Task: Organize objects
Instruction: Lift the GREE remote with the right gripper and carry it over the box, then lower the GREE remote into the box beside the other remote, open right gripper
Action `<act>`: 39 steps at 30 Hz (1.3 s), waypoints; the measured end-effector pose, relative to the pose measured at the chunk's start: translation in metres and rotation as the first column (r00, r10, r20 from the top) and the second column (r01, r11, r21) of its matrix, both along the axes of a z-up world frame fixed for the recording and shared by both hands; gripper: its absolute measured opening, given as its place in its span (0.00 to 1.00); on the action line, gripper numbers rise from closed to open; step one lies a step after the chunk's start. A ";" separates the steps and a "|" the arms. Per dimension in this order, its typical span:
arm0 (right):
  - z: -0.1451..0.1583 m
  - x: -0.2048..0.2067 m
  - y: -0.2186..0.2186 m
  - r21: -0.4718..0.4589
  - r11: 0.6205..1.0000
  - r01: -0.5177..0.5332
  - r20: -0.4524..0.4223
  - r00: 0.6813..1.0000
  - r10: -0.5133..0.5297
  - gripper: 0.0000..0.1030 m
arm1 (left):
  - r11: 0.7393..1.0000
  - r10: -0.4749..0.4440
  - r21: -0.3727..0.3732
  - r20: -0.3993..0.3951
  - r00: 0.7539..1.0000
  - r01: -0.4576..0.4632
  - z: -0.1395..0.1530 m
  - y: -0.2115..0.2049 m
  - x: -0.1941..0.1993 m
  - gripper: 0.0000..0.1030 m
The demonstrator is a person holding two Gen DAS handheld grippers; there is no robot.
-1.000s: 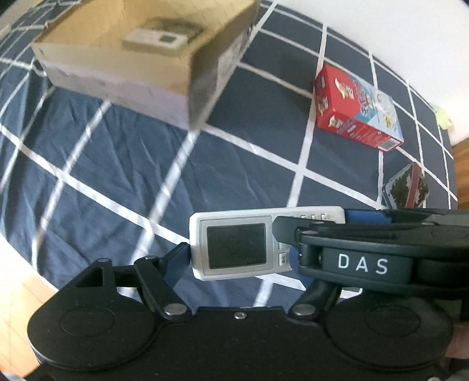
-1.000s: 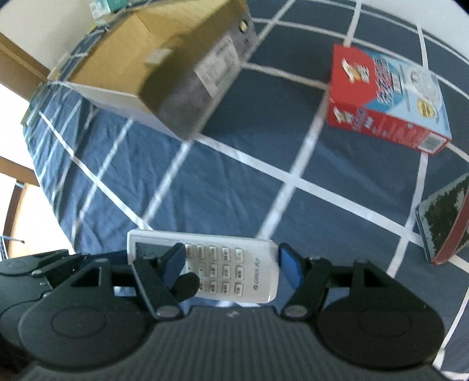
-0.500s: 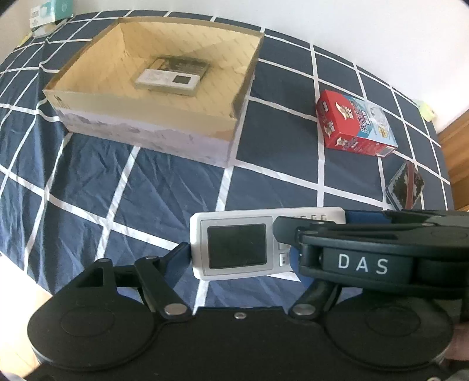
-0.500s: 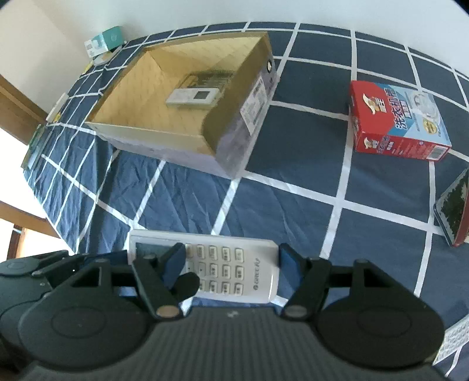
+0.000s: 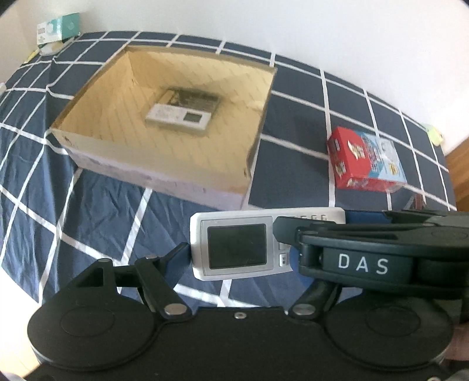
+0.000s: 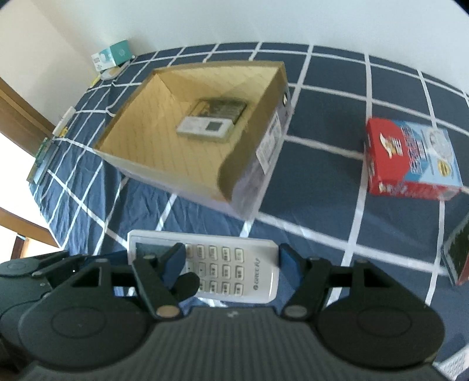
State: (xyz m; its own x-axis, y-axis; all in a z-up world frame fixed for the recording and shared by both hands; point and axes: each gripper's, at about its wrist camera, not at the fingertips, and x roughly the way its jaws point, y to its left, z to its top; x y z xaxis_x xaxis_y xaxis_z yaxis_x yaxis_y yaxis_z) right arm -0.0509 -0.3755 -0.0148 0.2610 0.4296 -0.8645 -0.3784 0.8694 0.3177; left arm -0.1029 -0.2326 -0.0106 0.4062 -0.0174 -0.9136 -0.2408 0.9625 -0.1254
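Note:
A white remote control [image 5: 243, 249] with a dark screen is held lengthwise between both grippers, above the checked blue cloth. My left gripper [image 5: 263, 249] is shut on its screen end. My right gripper [image 6: 231, 263] is shut on its keypad end [image 6: 222, 266], and its black body crosses the left wrist view at the right. An open cardboard box [image 5: 152, 175] stands beyond; it shows in the right wrist view too [image 6: 249, 187]. Inside lie another white remote [image 5: 176, 118] and a flat dark tin [image 5: 190, 99].
A red and blue carton [image 5: 366, 161] lies on the cloth right of the box, also in the right wrist view [image 6: 410, 158]. A dark tin [image 6: 457, 258] lies at the far right. A teal tissue box [image 5: 58, 26] sits at the back left corner.
Both grippers have risen with the remote held between them; the view now looks down into the box from higher up. The grip on the remote is unchanged.

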 end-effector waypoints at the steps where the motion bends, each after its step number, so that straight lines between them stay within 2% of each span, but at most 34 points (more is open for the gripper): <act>1: 0.002 0.003 0.001 0.000 1.000 -0.005 0.007 1.000 0.005 0.66 | 1.000 -0.001 0.002 0.005 1.000 0.001 0.002 0.001 0.002 0.71; 10: 0.020 0.024 0.019 0.019 0.999 0.031 0.038 0.999 -0.032 0.66 | 0.999 -0.043 0.014 0.036 0.998 0.043 0.020 0.025 0.029 0.71; 22: 0.033 0.049 0.079 0.005 0.976 0.217 0.063 0.974 -0.217 0.66 | 0.976 -0.218 -0.003 0.062 0.974 0.219 0.028 0.096 0.074 0.71; 28: 0.030 0.060 0.117 0.003 0.959 0.285 0.059 0.957 -0.284 0.66 | 0.960 -0.278 -0.005 0.052 0.959 0.279 0.026 0.132 0.089 0.71; 39: 0.015 0.084 0.161 -0.011 0.944 0.329 0.024 0.944 -0.329 0.66 | 0.947 -0.320 -0.027 0.016 0.947 0.320 0.010 0.175 0.119 0.71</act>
State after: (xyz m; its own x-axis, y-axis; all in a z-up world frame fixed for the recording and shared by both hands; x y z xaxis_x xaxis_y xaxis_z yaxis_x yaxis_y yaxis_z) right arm 0.0332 -0.2148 0.0002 0.4041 0.3043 -0.8626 -0.0768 0.9510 0.2995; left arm 0.0161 -0.0576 -0.0006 0.3851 -0.1744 -0.9063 0.0809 0.9846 -0.1551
